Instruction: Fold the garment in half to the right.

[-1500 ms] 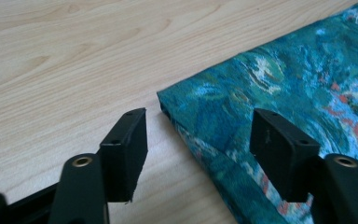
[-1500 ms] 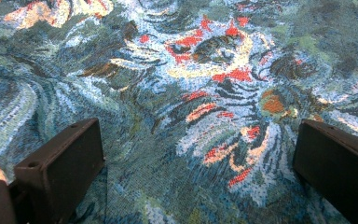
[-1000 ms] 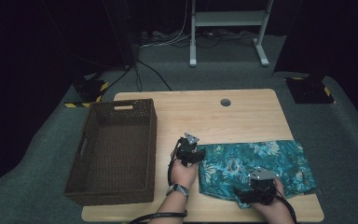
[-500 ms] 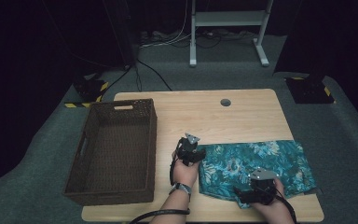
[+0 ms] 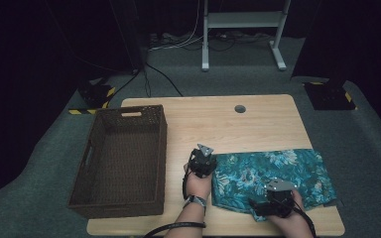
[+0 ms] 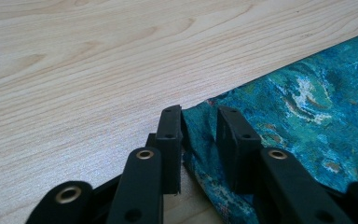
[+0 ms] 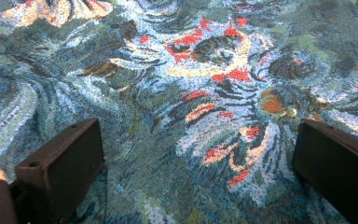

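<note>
Nearest the table's front edge: one right gripper, jaws wide apart over one teal floral cloth. Beside it: one left gripper, jaws just closing around the cloth's corner. Farther left: one brown wicker basket. No legible writing.

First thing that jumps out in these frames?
The teal floral-print cloth spread flat on the near right of the light wooden table. Next, the dark brown woven basket on the table's left side. The left hand-held gripper has just been closing, jaws either side of the cloth's corner.
</note>
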### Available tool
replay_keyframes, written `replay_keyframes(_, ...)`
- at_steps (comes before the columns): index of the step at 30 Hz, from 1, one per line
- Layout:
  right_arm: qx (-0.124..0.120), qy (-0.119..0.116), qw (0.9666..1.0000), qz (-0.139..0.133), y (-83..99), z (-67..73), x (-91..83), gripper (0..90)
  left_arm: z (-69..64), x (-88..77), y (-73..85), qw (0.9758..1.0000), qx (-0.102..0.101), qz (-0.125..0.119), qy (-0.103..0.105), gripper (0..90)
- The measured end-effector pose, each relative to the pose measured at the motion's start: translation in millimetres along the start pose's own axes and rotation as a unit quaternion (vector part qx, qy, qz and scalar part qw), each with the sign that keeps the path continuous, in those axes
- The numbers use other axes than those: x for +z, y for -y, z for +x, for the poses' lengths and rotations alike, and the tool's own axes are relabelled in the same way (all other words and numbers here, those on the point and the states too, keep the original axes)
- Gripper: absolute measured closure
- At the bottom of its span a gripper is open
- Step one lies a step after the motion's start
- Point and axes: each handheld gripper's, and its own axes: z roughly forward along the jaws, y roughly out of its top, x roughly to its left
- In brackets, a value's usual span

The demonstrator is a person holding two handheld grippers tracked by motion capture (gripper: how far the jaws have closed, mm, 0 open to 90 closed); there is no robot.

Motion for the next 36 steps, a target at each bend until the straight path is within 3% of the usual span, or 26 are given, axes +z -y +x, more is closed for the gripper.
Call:
replay_keyframes(6,0.004,0.008,0.9999,-0.005,-0.4,3.5,-3.0,5.0,-3.7,0.8,-0.1,0.9999,0.003,0.0,0.01,80.7)
replay_keyframes(9,0.007,0.0,0.9997,-0.023,-2.2,9.7,-9.4,5.5,-3.0,0.6,0.1,0.9998,-0.003,0.0,0.018,81.8)
replay_keyframes(13,0.011,-0.008,0.9992,-0.037,-6.2,24.4,-15.2,6.8,-1.6,1.0,-0.1,0.9997,-0.009,0.0,0.024,82.7)
replay_keyframes(21,0.018,-0.02,0.9991,-0.032,-12.3,53.7,-7.5,16.8,-0.1,1.1,-0.1,0.9995,-0.014,0.0,0.027,82.7)
replay_keyframes(27,-0.001,-0.026,0.9993,-0.026,-18.4,73.5,1.5,29.2,-0.3,1.3,-0.1,0.9995,-0.016,-0.001,0.027,82.7)
replay_keyframes(30,-0.01,-0.038,0.9988,-0.03,-23.5,84.9,4.9,34.0,-4.1,1.3,-0.1,0.9999,-0.001,-0.001,0.016,82.4)
replay_keyframes(36,-0.03,-0.058,0.9975,-0.028,-32.6,107.0,16.8,38.3,-3.4,1.3,-0.1,0.9998,-0.004,-0.001,0.018,82.3)
